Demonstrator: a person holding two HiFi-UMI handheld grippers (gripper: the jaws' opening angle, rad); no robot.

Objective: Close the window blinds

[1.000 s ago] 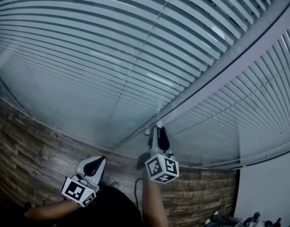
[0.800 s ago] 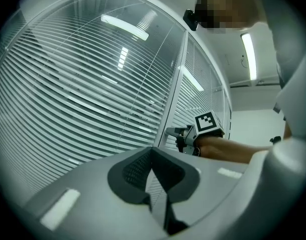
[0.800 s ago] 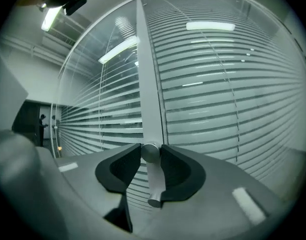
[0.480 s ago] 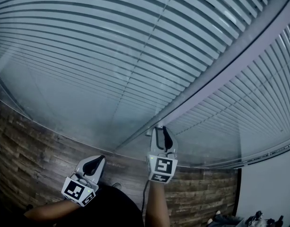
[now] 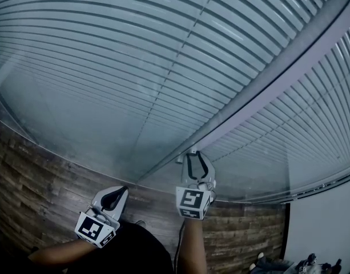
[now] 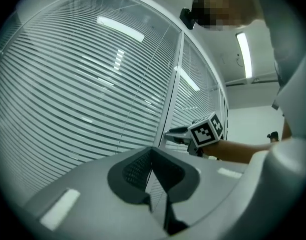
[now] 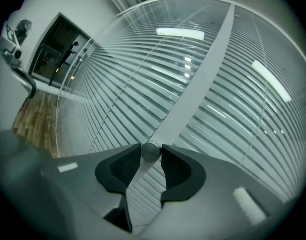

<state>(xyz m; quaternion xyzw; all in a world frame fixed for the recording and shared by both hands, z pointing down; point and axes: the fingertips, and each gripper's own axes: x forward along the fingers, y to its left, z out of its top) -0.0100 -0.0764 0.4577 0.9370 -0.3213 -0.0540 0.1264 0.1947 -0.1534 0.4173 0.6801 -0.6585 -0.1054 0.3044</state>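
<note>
Slatted window blinds [image 5: 135, 67] hang behind glass on both sides of a grey upright frame bar [image 5: 266, 90]. A small round metal knob [image 7: 150, 151] sticks out of that bar. My right gripper [image 5: 193, 157] is shut on the knob, with a pad pressing on each side of it [image 7: 151, 154]. In the left gripper view the right gripper [image 6: 175, 133] reaches level to the frame bar. My left gripper [image 5: 120, 192] hangs lower and to the left, away from the glass. It is shut with nothing between its pads [image 6: 153, 151].
A wood-patterned surface [image 5: 32, 181] runs below the glass. A white wall [image 5: 323, 227] stands at the right. The right gripper view shows a dark doorway [image 7: 58, 59] far left and wooden flooring [image 7: 35, 119]. Ceiling lights reflect in the glass.
My right gripper has rolled about its own axis while staying on the knob, so its marker cube shows a different face. The left gripper has stayed where it was.
</note>
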